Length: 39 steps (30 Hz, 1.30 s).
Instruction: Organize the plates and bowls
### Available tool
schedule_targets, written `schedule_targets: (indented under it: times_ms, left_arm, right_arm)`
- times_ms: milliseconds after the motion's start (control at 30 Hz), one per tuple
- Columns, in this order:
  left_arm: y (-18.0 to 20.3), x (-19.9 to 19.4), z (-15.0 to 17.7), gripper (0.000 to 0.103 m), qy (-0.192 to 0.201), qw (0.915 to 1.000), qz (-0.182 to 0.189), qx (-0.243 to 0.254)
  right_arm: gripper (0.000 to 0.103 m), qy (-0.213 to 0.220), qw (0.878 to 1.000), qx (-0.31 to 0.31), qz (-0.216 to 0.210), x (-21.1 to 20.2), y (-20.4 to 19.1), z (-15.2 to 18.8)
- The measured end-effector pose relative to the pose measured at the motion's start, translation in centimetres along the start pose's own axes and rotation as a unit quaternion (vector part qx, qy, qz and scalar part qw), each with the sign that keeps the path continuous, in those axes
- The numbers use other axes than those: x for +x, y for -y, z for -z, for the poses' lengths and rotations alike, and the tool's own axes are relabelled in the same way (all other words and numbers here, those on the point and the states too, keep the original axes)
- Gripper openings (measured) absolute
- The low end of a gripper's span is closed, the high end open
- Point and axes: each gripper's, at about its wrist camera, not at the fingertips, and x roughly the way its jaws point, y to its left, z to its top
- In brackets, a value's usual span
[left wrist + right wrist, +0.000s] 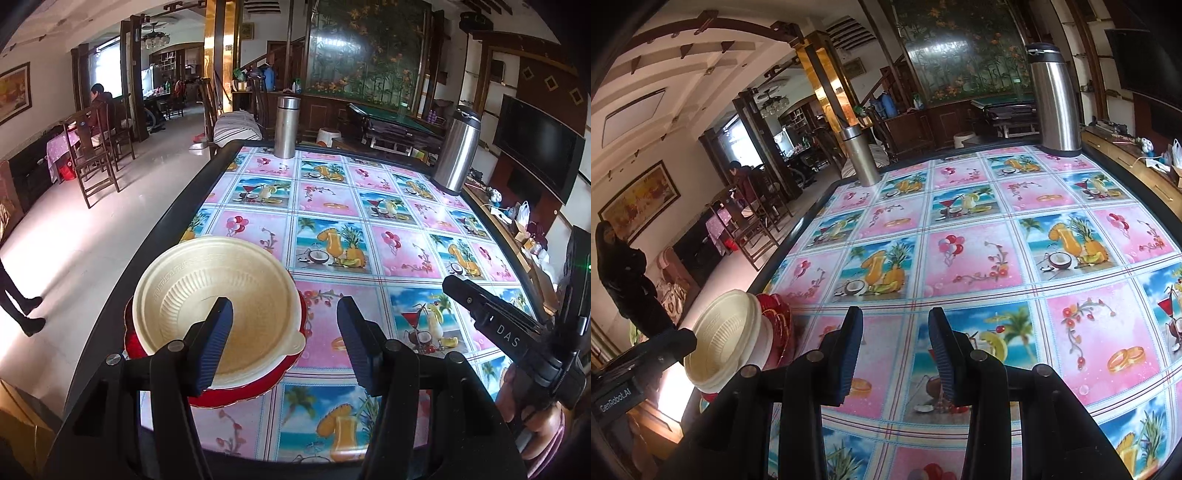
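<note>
left claw (284, 343): jaws apart, nothing held, one finger seen over the cream bowl (218, 306) | right claw (895, 350): narrower gap, empty | bowl nested on red plate (236, 395) at the tabletop (369, 206) near left edge | step judged: release (stack looks done); claws best withdrawn straight back, rim left unbumped | two steel flasks (285, 127) at the far edge.

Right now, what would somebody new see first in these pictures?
Probably the bright tablecloth with its squares of fruit drinks and balloons. Next, the cream bowl stacked on a red plate at the table's near left edge. Two steel flasks stand at the far end, a slim one and a bigger one.
</note>
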Motion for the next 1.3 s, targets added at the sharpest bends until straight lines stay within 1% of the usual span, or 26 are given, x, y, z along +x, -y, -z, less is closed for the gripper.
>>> schedule_targets:
  times_ms: [167,233,267,300,367,400,467,533,600,733,767,867,967,1067,1300]
  left_arm:
    - [-1.3,-0.3,0.4,0.058,0.010,0.9998,-0.019,-0.004]
    - [-1.8,-0.4,0.5,0.063,0.018,0.9992,-0.034,-0.003]
    - [-2.1,-0.6,0.5,0.069,0.023,0.9988,-0.043,-0.003]
    - [-2.3,-0.6,0.5,0.072,0.029,0.9982,-0.052,-0.004]
    - [-3.0,-0.9,0.6,0.072,0.043,0.9963,-0.074,-0.007]
    - [-3.4,-0.9,0.6,0.074,0.046,0.9955,-0.082,-0.009]
    - [-4.2,-0.8,0.7,0.076,0.048,0.9946,-0.090,-0.017]
    - [-5.3,-0.9,0.9,0.077,0.054,0.9937,-0.093,-0.034]
    - [-6.2,-0.9,1.1,0.083,0.055,0.9927,-0.096,-0.047]
    - [-7.8,-0.9,1.3,0.084,0.059,0.9915,-0.089,-0.075]
    - [-8.2,-1.0,1.4,0.086,0.060,0.9909,-0.089,-0.081]
    - [-9.1,-1.1,1.5,0.088,0.064,0.9881,-0.102,-0.096]
    - [-9.9,-1.1,1.6,0.095,0.065,0.9852,-0.114,-0.110]
    - [-10.4,-1.0,1.6,0.102,0.068,0.9836,-0.118,-0.119]
    - [-10.6,-0.7,1.6,0.102,0.072,0.9834,-0.114,-0.121]
  right_arm:
    - [0.040,-0.001,0.999,-0.026,-0.019,-0.4,-2.8,0.6]
    - [0.040,-0.001,0.999,-0.036,-0.026,-0.4,-3.8,0.8]
    - [0.040,-0.001,0.999,-0.041,-0.030,-0.4,-4.2,1.0]
    - [0.040,-0.001,0.998,-0.046,-0.033,-0.4,-4.7,1.1]
    - [0.040,-0.002,0.998,-0.054,-0.039,-0.5,-5.5,1.4]
    - [0.040,-0.002,0.997,-0.058,-0.043,-0.5,-5.9,1.5]
    - [0.040,-0.002,0.996,-0.069,-0.051,-0.5,-6.9,1.7]
    - [0.040,-0.002,0.995,-0.081,-0.059,-0.4,-7.9,2.1]
    - [0.040,-0.004,0.993,-0.094,-0.069,-0.4,-8.9,2.5]
    - [0.040,-0.016,0.990,-0.110,-0.084,0.2,-10.6,3.3]
    - [0.040,-0.020,0.990,-0.114,-0.086,0.4,-11.0,3.5]
    - [0.040,-0.032,0.987,-0.125,-0.091,1.1,-11.9,4.1]
    - [0.040,-0.044,0.986,-0.129,-0.099,1.8,-12.5,4.6]
    - [0.040,-0.050,0.985,-0.131,-0.103,2.2,-12.9,5.0]
    - [0.040,-0.057,0.984,-0.131,-0.108,2.9,-13.3,5.2]
